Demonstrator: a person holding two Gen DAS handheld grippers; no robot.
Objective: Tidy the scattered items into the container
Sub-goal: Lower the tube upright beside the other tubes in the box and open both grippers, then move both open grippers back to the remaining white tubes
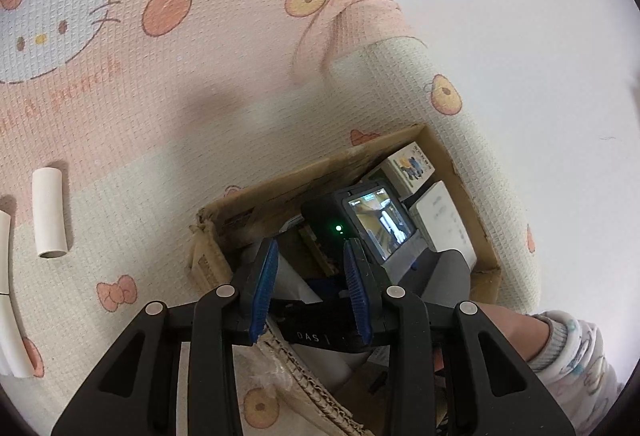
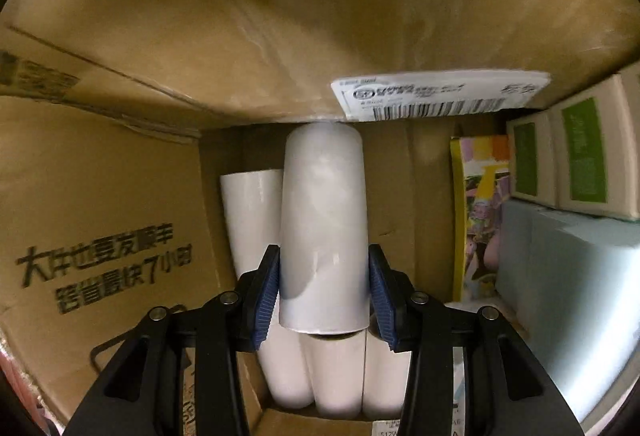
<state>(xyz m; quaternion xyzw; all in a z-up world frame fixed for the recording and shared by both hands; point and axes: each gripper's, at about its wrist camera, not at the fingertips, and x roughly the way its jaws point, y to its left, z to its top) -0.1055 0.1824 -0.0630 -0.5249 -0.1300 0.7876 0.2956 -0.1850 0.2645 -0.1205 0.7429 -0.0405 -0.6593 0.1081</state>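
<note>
While our right gripper [image 2: 323,290] reaches down into the cardboard box [image 2: 120,196], its blue pads [image 2: 267,300] press both sides of a white cardboard tube [image 2: 323,232], so we hold that tube lengthwise between the fingers, its far end close under the shipping label [image 2: 440,94] on the box wall. Beneath and just beside it lie more white tubes [image 2: 336,376], packed side by side on the box floor, with another tube [image 2: 250,212] leaning at the left. Toward the right wall of the box we see a colourful printed packet [image 2: 480,220] standing upright, a pale blue box [image 2: 568,276] next to it, and two small white boxes with green panels [image 2: 576,160] resting on top of that.

Our left gripper [image 1: 312,288] hovers over the near edge of the same cardboard box [image 1: 280,192], fingers parted at a moderate width with nothing between them. Past its tips we see the right gripper's camera unit [image 1: 372,224], screen lit, down inside the box. The box sits on a pink and cream cartoon-print play mat [image 1: 160,96]. At the mat's left edge a loose white tube [image 1: 50,212] lies well apart from the box, and further white tubes [image 1: 10,308] lie end to end at the very border of the view.
</note>
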